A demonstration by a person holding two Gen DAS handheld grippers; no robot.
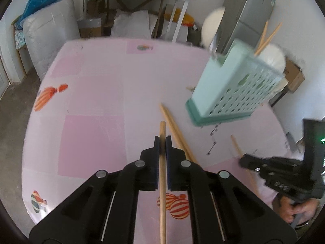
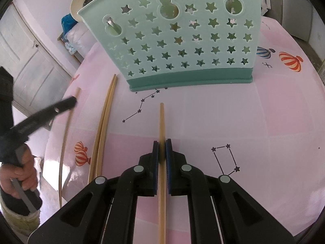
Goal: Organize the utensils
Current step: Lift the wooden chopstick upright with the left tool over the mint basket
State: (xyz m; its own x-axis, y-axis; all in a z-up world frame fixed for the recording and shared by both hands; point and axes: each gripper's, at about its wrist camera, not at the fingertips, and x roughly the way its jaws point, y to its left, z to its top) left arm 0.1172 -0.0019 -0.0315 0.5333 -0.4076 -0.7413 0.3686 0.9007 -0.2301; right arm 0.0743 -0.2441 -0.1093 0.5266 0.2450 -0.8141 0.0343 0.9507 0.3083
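A round table point(image 2: 264, 109) under a pink cloth printed with hot-air balloons carried a mint-green utensil holder point(image 2: 182, 40) with star cut-outs, standing upright near the far side with chopsticks point(image 1: 268, 34) and a metal utensil already poking out of its top. On the cloth to the holder's left lay a pair of wooden chopsticks point(image 2: 103, 122) side by side and touching. The left gripper point(image 1: 162, 142) was clamped on a single wooden chopstick point(image 1: 162, 174) and the right gripper point(image 2: 162, 148) was closed on another chopstick point(image 2: 161, 122), its tip pointing toward the holder's base.
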